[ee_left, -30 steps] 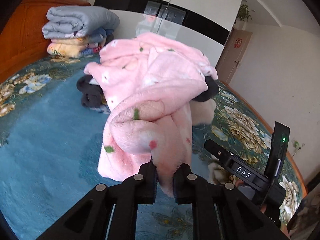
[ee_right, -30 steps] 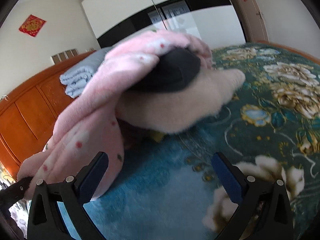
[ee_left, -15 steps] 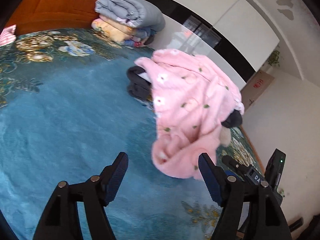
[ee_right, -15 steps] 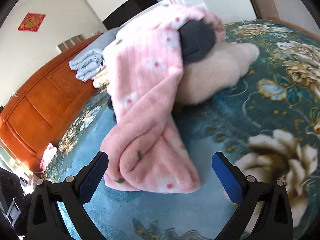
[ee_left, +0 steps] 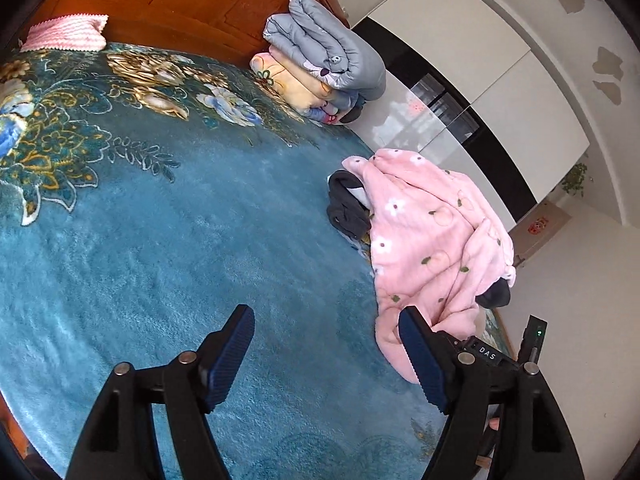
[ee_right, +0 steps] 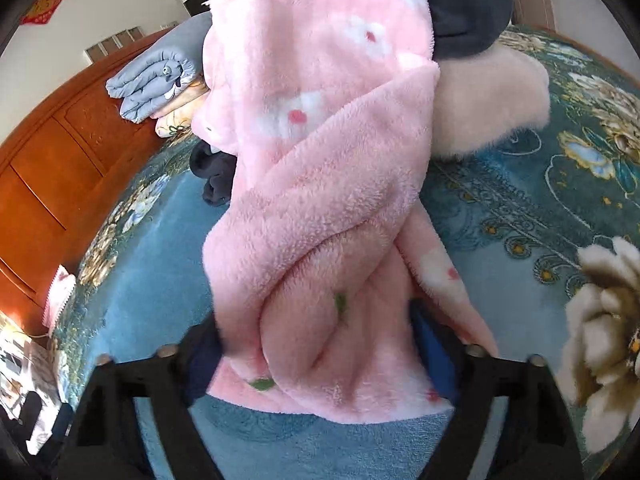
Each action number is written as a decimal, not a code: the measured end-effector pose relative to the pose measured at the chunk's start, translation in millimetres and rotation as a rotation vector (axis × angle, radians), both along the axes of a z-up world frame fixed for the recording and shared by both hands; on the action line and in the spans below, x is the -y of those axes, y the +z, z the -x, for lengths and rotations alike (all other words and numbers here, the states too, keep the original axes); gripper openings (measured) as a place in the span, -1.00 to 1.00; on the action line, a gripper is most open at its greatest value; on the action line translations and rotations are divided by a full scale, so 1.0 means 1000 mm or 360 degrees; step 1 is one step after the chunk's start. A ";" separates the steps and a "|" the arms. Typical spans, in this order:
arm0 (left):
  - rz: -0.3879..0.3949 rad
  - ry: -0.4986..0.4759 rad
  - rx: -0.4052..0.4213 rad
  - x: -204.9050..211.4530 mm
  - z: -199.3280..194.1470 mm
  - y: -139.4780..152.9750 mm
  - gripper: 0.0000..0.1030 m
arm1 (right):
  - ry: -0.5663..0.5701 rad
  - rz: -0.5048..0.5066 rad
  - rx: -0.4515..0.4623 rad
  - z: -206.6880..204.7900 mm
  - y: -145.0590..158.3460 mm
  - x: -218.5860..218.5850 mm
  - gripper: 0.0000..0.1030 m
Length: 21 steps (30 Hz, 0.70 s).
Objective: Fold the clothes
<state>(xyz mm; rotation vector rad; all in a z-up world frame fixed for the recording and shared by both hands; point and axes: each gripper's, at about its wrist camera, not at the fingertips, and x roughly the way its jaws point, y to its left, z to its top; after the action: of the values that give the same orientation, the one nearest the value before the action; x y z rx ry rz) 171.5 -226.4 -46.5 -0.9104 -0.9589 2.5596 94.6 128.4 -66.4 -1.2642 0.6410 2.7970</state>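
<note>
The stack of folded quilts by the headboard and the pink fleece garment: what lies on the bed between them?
Only bare blue floral blanket lies between the quilt stack and the pink garment; the left wrist view shows it.

The right gripper (ee_right: pixel 320 344) jaws are closing around the pink fleece garment (ee_right: pixel 316 184) on the blue bedspread (ee_right: pixel 520 208).

Fleece garment (ee_left: pixel 430 240) heaped on bedspread (ee_left: pixel 160 260), dark clothes (ee_left: pixel 346 206) beneath, folded quilts (ee_left: pixel 324 64) behind against headboard (ee_left: pixel 180 4)

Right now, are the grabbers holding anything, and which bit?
The left gripper holds nothing. The right gripper's jaws are closing around the pink fleece garment's bunched lower end, but a firm grip can't be told yet.
</note>
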 end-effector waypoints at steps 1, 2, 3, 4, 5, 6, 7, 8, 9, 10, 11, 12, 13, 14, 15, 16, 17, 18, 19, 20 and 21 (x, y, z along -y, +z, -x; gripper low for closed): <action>-0.0011 -0.0006 0.0003 0.000 0.000 -0.001 0.52 | -0.0008 0.0009 0.0003 -0.003 0.004 -0.006 -0.10; -0.0021 -0.0011 0.0005 0.000 0.000 -0.002 0.52 | -0.0015 0.0018 0.0006 -0.006 0.009 -0.012 -0.30; -0.0032 -0.0017 0.0008 0.000 0.000 -0.003 0.52 | -0.0023 0.0026 0.0008 -0.009 0.013 -0.018 -0.36; -0.0042 -0.0023 0.0011 0.000 0.000 -0.004 0.52 | -0.0031 0.0016 -0.0011 -0.014 0.021 -0.025 -0.40; -0.0053 -0.0028 0.0014 0.000 0.001 -0.005 0.52 | -0.0039 -0.0005 -0.0042 -0.020 0.030 -0.033 -0.45; -0.0068 -0.0025 0.0017 0.002 0.001 -0.007 0.52 | -0.0051 -0.0048 -0.0086 -0.028 0.042 -0.041 -0.46; -0.0083 -0.0022 0.0021 0.003 0.001 -0.008 0.52 | -0.0066 -0.0104 -0.0136 -0.037 0.055 -0.051 -0.47; -0.0089 -0.0024 0.0024 0.004 0.002 -0.008 0.52 | -0.0091 -0.0152 -0.0177 -0.045 0.068 -0.062 -0.49; -0.0095 -0.0025 0.0026 0.004 0.002 -0.009 0.52 | -0.0121 -0.0194 -0.0213 -0.052 0.080 -0.074 -0.49; -0.0102 -0.0026 0.0029 0.004 0.003 -0.009 0.52 | -0.0151 -0.0236 -0.0249 -0.060 0.093 -0.087 -0.49; -0.0108 -0.0027 0.0031 0.005 0.003 -0.010 0.52 | -0.0213 -0.0260 -0.0263 -0.065 0.101 -0.102 -0.49; -0.0115 -0.0028 0.0034 0.005 0.004 -0.010 0.52 | -0.0293 -0.0275 -0.0265 -0.069 0.108 -0.119 -0.49; -0.0120 -0.0030 0.0036 0.005 0.005 -0.011 0.52 | -0.0374 -0.0290 -0.0267 -0.074 0.114 -0.136 -0.49; -0.0117 -0.0036 0.0040 0.005 0.006 -0.011 0.52 | -0.0454 -0.0304 -0.0269 -0.078 0.121 -0.153 -0.49; -0.0109 -0.0041 0.0043 0.004 0.009 -0.012 0.52 | -0.0518 -0.0296 -0.0254 -0.081 0.121 -0.172 -0.49; -0.0093 -0.0044 0.0046 0.003 0.011 -0.012 0.52 | -0.0559 -0.0281 -0.0215 -0.083 0.112 -0.187 -0.49; -0.0076 -0.0046 0.0049 0.002 0.013 -0.012 0.52 | -0.0592 -0.0268 -0.0167 -0.085 0.100 -0.199 -0.49; -0.0055 -0.0047 0.0052 0.001 0.015 -0.011 0.52 | -0.0626 -0.0256 -0.0119 -0.086 0.089 -0.212 -0.49; -0.0035 -0.0052 0.0051 0.001 0.018 -0.010 0.52 | -0.0633 -0.0228 -0.0062 -0.083 0.075 -0.217 -0.49; -0.0014 -0.0056 0.0048 0.001 0.020 -0.009 0.52 | -0.0620 -0.0176 -0.0019 -0.079 0.062 -0.218 -0.48; 0.0011 -0.0053 0.0043 0.003 0.022 -0.007 0.52 | -0.0604 -0.0115 0.0015 -0.076 0.050 -0.219 -0.46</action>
<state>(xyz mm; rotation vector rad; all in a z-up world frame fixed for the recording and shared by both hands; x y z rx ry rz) 149.7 -229.1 -53.4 -0.9567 -0.9347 2.5311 170.9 347.2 -16.2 -1.0168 0.6886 2.4790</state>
